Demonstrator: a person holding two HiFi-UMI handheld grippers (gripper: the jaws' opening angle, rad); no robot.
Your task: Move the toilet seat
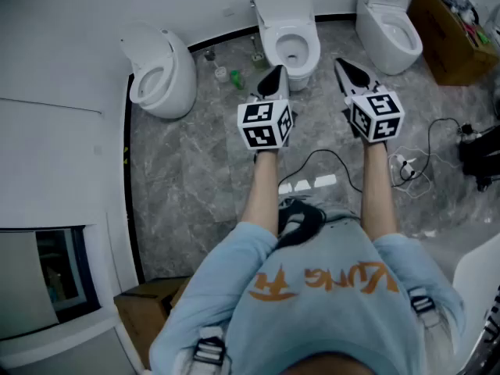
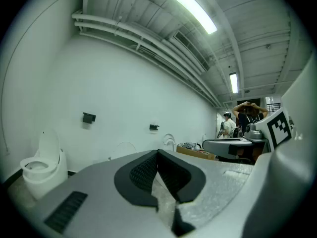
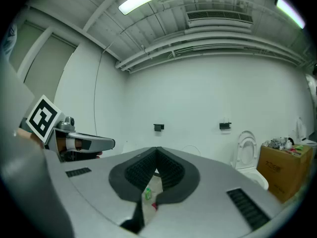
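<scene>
**Over the grey marble floor, both grippers closed and empty before the middle toilet**

Straight ahead of the person stands the middle toilet (image 1: 291, 67), one of three white toilets along the wall. The toilet seat (image 1: 310, 44) sits on it, showing as a pale ring round the open bowl; from overhead I cannot tell whether it lies flat or is lifted. Neither gripper touches it.

The left gripper (image 1: 274, 78) is held out on a bare forearm, and its black fingers overlap the front edge of that bowl in the head view. In the left gripper view the fingers are pressed together at the tips with nothing between them. The right gripper (image 1: 349, 70) is held level with it, just to the right of the bowl, and its fingers are likewise closed tip to tip and empty. A marker cube rides on each gripper.

The left toilet (image 1: 160, 73) stands well apart near the wall's corner, with its lid up in the left gripper view. The right toilet (image 1: 391, 26) is beside a cardboard box (image 1: 449, 41) full of odds and ends; the right gripper view shows its lid upright.

On the floor (image 1: 195, 178) between the left and middle toilets stand a few small bottles, one of them green (image 1: 221, 73). A black cable (image 1: 328, 161) loops across the floor between the person's forearms. A white power strip (image 1: 403, 165) lies to the right
</scene>
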